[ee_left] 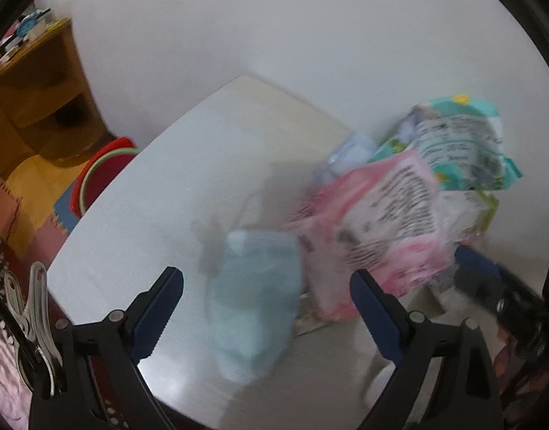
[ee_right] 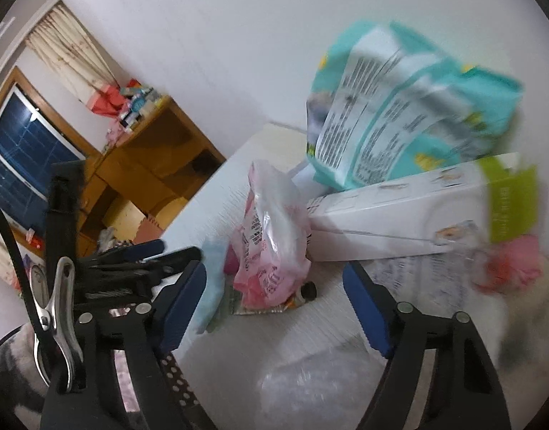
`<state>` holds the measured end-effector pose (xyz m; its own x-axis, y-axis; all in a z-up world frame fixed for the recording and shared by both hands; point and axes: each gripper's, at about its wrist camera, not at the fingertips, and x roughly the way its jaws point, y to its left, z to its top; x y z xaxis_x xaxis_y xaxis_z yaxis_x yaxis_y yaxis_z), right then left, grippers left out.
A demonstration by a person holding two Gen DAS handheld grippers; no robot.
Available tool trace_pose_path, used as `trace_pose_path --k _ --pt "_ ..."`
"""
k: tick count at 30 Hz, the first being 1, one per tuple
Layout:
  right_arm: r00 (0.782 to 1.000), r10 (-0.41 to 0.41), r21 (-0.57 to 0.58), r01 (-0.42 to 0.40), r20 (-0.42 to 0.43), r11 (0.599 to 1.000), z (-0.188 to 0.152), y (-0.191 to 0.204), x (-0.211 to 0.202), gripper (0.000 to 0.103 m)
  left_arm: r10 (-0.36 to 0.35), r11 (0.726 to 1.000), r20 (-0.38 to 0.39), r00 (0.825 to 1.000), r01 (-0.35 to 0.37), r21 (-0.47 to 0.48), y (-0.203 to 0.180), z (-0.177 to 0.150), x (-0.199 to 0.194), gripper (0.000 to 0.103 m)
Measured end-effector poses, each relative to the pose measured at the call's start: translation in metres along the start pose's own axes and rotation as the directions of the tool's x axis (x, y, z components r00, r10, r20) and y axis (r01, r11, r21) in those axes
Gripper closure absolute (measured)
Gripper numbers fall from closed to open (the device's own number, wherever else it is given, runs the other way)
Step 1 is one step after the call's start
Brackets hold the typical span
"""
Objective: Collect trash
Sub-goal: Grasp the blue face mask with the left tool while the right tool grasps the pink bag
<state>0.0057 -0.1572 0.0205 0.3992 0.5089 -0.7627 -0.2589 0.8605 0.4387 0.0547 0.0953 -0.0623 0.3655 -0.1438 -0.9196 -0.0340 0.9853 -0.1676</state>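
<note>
A light blue crumpled bag (ee_left: 253, 301) lies on the white table (ee_left: 174, 186), between and just beyond the fingers of my open, empty left gripper (ee_left: 267, 279). To its right a pink printed bag (ee_left: 378, 222) leans against a teal package (ee_left: 457, 143). In the right wrist view the pink bag (ee_right: 271, 236) stands ahead of my open, empty right gripper (ee_right: 274, 272). A small flat wrapper (ee_right: 260, 306) and a dark tube end (ee_right: 308, 290) lie at its foot. The light blue bag (ee_right: 211, 286) shows beside the left finger. Both views are blurred.
A white and green box (ee_right: 410, 208) lies under the teal package (ee_right: 403, 111). A pink crumpled thing (ee_right: 511, 265) sits at the right. Clear plastic (ee_right: 310, 383) lies near the table's front. A wooden desk (ee_left: 38, 93) and a red basin (ee_left: 102, 172) stand left of the table.
</note>
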Motion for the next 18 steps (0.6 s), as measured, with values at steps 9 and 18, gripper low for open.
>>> trace_pose_path --k 9,18 --pt "0.998 -0.059 -0.011 0.059 -0.012 0.998 0.006 0.006 0.034 0.049 0.097 0.994 -0.076 0.992 -0.093 0.051 -0.005 -0.015 0.023 0.006" --pt "1.0 -0.009 0.062 0.008 0.021 0.998 -0.008 -0.004 0.024 0.096 0.103 0.994 -0.099 0.99 -0.1 0.033 0.005 -0.015 0.034 0.006"
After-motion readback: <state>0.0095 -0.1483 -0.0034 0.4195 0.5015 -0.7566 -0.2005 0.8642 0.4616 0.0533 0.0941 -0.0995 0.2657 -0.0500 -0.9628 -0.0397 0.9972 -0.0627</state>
